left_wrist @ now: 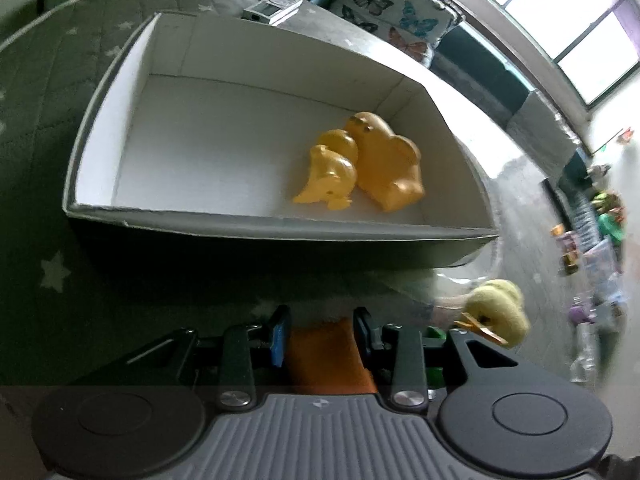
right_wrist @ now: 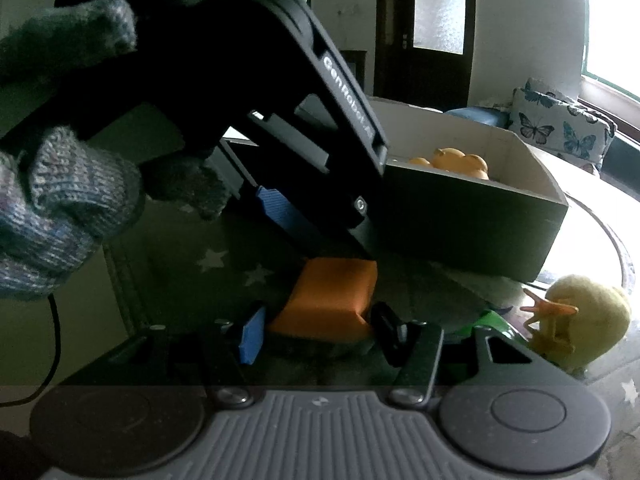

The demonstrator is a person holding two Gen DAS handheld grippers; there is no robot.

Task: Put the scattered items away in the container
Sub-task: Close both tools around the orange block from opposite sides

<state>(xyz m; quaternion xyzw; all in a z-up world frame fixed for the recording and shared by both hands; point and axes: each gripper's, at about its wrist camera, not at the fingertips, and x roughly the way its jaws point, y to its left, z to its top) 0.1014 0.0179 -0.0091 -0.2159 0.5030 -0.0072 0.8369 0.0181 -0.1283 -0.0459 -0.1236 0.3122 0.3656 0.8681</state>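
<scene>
Dark green cloth with pale stars (left_wrist: 52,276) covers the table, and behind it are a window and a butterfly cushion (left_wrist: 392,8). On the cloth stands the box (left_wrist: 280,220), white inside, with its open top facing up so that things can be dropped in from above. Two yellow plastic toys (left_wrist: 360,168) already lie on its floor, touching each other near the right wall.

The left gripper (left_wrist: 320,332) is just in front of the box's near wall. Its jaws stand narrow, one on each side of the orange block (left_wrist: 328,356), and the block fills the gap between the pads. I judge that it is gripped, though how firmly I cannot say. The right wrist view shows why the tool leans so steeply. The gloved hand (right_wrist: 60,208) brings it down from above, so the tips meet the far end of the block where it lies on the cloth.

The right gripper (right_wrist: 320,334) is wide open and holds nothing. The near end of the block sits between its tips without touching them, perhaps only waiting, perhaps ready to steady it.

A fluffy yellow chick (left_wrist: 496,312) remains outside, near the box's right corner, beside something green that is mostly hidden.

The block needs only a short lift over the near wall. With a weak grip, it could slip and fall back onto the cloth.
</scene>
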